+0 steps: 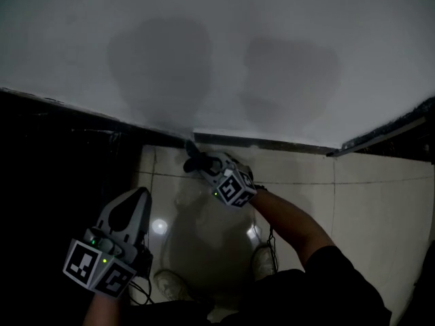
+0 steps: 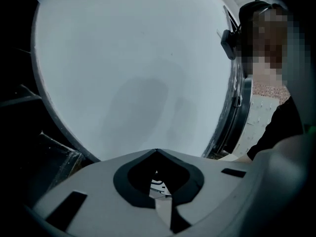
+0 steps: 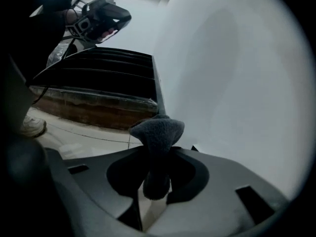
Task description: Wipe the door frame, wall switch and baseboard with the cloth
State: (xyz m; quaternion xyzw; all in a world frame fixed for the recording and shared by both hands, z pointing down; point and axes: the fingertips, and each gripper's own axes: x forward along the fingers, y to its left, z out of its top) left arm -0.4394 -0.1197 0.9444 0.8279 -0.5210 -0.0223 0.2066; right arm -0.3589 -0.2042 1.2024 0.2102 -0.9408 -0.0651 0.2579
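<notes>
My right gripper [image 1: 198, 161] is shut on a dark grey cloth [image 1: 192, 155], low down by the dark baseboard [image 1: 272, 144] where the white wall [image 1: 224, 53] meets the floor. In the right gripper view the cloth [image 3: 157, 131] bunches out from between the jaws, close to the wall [image 3: 237, 83] and beside a black ribbed door frame [image 3: 98, 73]. My left gripper [image 1: 141, 195] hangs at the lower left, away from the wall, shut with nothing in it; its tips [image 2: 157, 152] meet. No wall switch is in sight.
Pale glossy floor tiles [image 1: 367, 202] lie below the baseboard. A black doorway area [image 1: 61, 155] fills the left, and another dark frame edge [image 1: 387, 136] runs at the right. The person's shoes [image 1: 173, 284] stand below the grippers.
</notes>
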